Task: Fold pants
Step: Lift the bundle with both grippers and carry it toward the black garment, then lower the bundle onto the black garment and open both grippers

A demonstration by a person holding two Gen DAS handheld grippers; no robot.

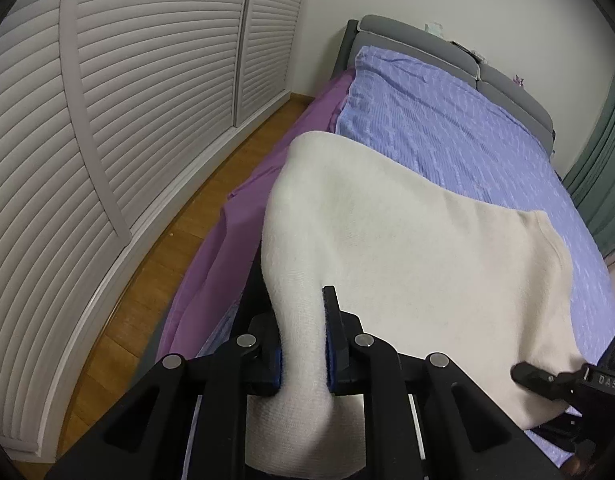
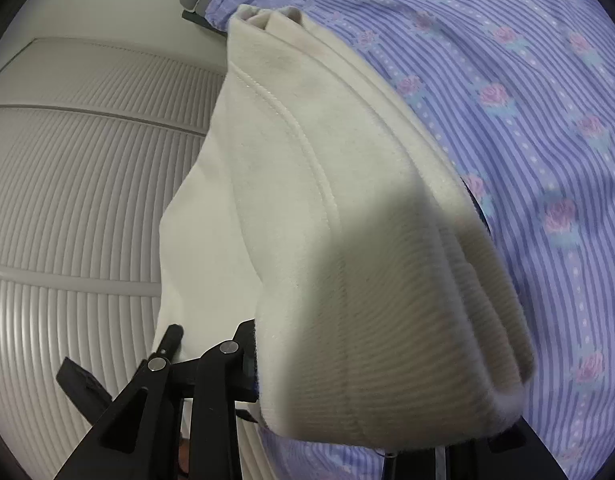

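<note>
Over the bed (image 1: 447,128), both hand-held grippers carry the cream pants (image 1: 407,232) above the blue striped bedspread (image 2: 527,120).

Left wrist view: the left hand-held gripper (image 1: 303,344) is clamped on a bunched edge of the pants; the cloth is pinched between the two blue-padded fingers (image 1: 333,320) and spills out below them toward 6 o'clock. From the grip the pants stretch away toward 1 o'clock as a broad sheet, its far edge over the bedspread. The right hand-held gripper (image 1: 547,380) shows at 4 o'clock, its black tip against the pants' near right corner.

Right wrist view: the right hand-held gripper (image 2: 259,364) is closed on the ribbed band of the pants (image 2: 347,240); only its left finger shows, at the cloth's edge, and the other is hidden behind the cloth. The folded layers hang from the grip and run up toward 12 o'clock, with a stitched seam along them.

Surroundings: a purple sheet (image 1: 227,232) hangs down the bed's side at 9 o'clock, white slatted wardrobe doors (image 1: 127,100) stand beyond a strip of wooden floor (image 1: 179,240), and a grey headboard (image 1: 487,68) lies at 1 o'clock.
</note>
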